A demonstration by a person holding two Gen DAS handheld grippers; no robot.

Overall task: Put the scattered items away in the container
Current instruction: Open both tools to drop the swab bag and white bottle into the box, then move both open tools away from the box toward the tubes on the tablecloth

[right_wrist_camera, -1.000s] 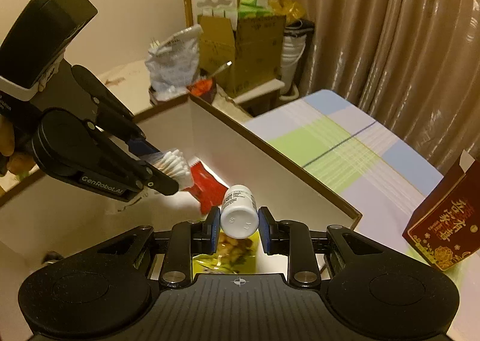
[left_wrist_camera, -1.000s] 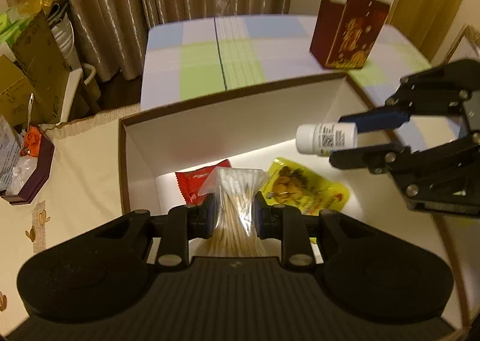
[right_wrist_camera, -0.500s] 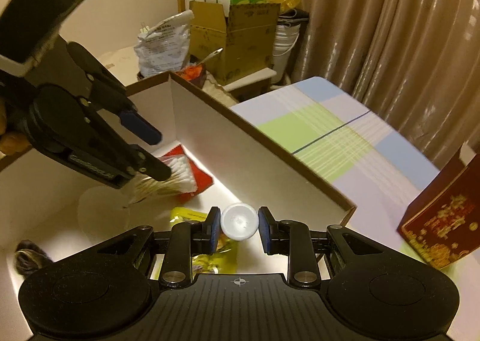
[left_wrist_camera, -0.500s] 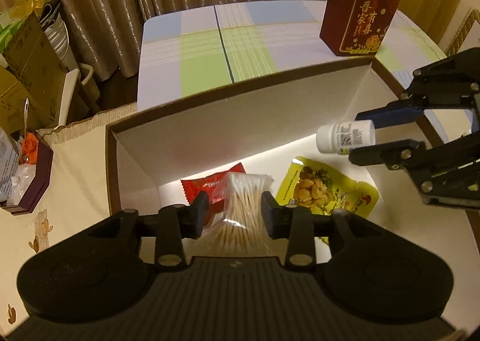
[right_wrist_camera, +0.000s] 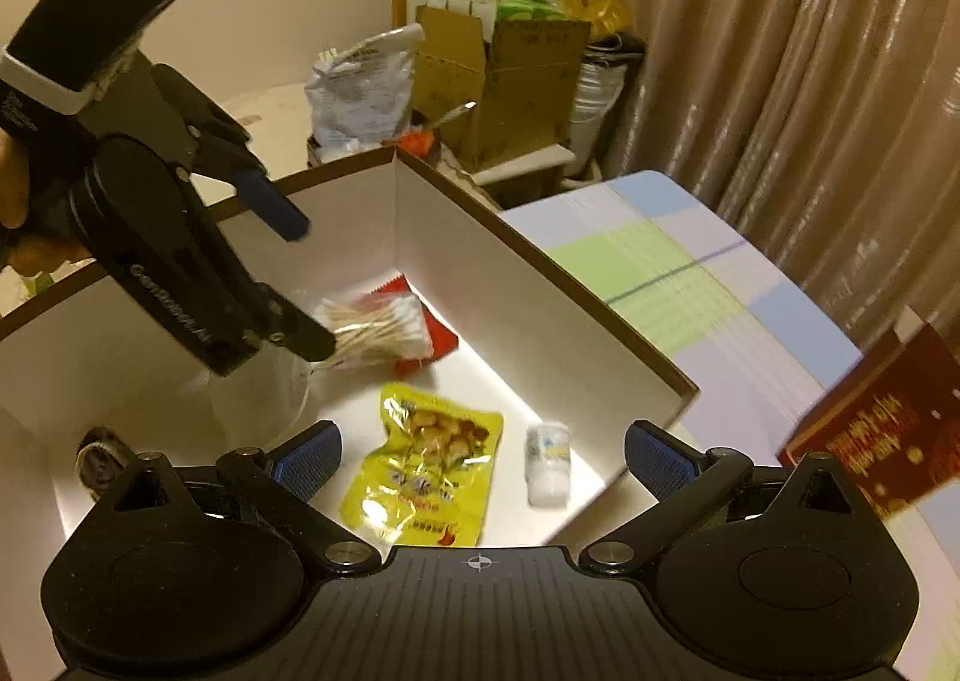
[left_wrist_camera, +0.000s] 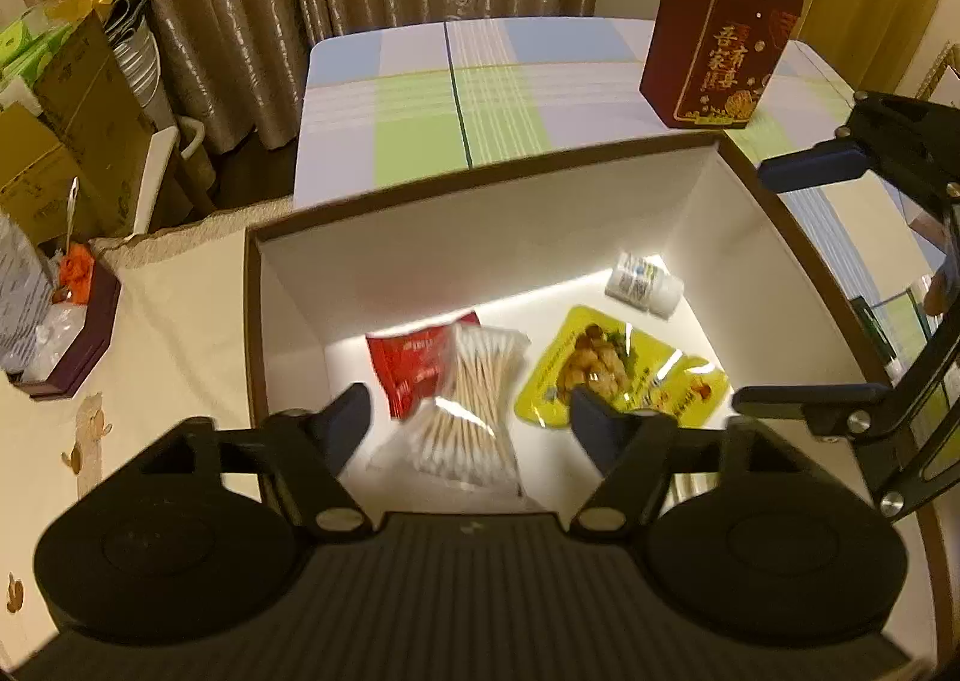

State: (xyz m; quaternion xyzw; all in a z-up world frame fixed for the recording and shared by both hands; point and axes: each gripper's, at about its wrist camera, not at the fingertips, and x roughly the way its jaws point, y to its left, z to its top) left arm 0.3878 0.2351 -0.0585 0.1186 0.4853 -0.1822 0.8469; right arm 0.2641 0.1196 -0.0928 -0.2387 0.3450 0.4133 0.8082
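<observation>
A white-lined cardboard box (left_wrist_camera: 480, 237) holds a clear bag of cotton swabs (left_wrist_camera: 474, 405), a red snack packet (left_wrist_camera: 414, 363), a yellow snack pouch (left_wrist_camera: 606, 369) and a small white pill bottle (left_wrist_camera: 645, 285) lying on its side. My left gripper (left_wrist_camera: 471, 420) is open above the box, the swab bag lying below between its fingers. My right gripper (right_wrist_camera: 483, 456) is open above the box; the bottle (right_wrist_camera: 547, 471) and the yellow pouch (right_wrist_camera: 429, 471) lie below it. The swabs (right_wrist_camera: 378, 330) rest partly on the red packet (right_wrist_camera: 438, 339).
A dark red gift box (left_wrist_camera: 717, 63) stands on the checked tablecloth (left_wrist_camera: 456, 99) behind the box. Cardboard cartons (left_wrist_camera: 66, 123) and a small tray of clutter (left_wrist_camera: 54, 321) are at the left. A dark furry object (right_wrist_camera: 102, 459) lies in the box's near corner.
Both grippers have opened. The swab bag dropped from the left gripper and the pill bottle from the right; both now lie on the box floor. Both grippers have lifted slightly.
</observation>
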